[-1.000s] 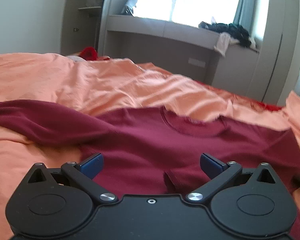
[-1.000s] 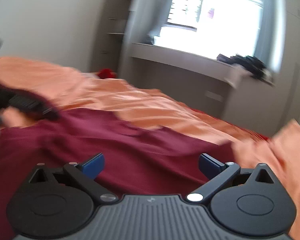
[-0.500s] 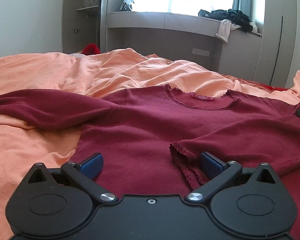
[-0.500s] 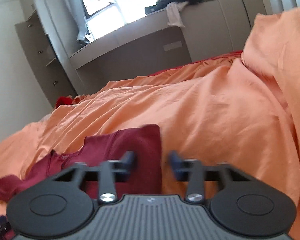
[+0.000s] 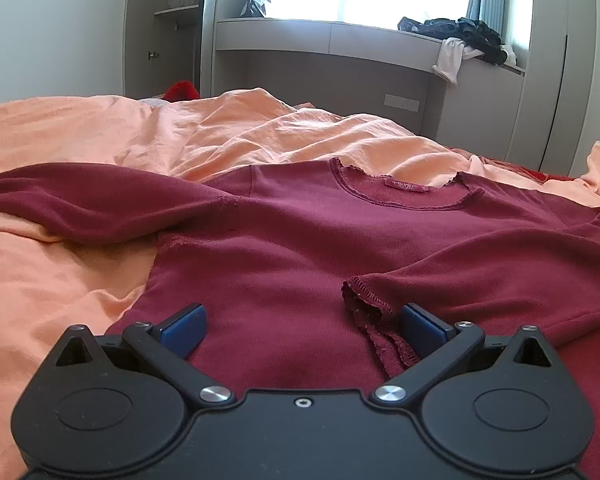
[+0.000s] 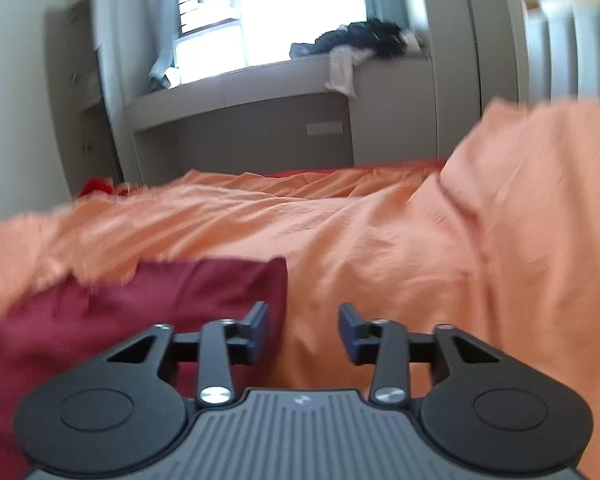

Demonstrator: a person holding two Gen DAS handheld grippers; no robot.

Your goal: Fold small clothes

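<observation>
Left tool spread over maroon shirt; right tool reopening, empty; neck label unreadable.

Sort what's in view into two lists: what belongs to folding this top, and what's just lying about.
Part of the job:
- maroon top, spread on the bed, one sleeve folded across its front
- left hand-held gripper, open over the top
- right hand-held gripper, jaws just been opening, nothing between them

Lying about:
- orange bedding
- dark clothes pile on the window ledge
- red item past the bed
</observation>
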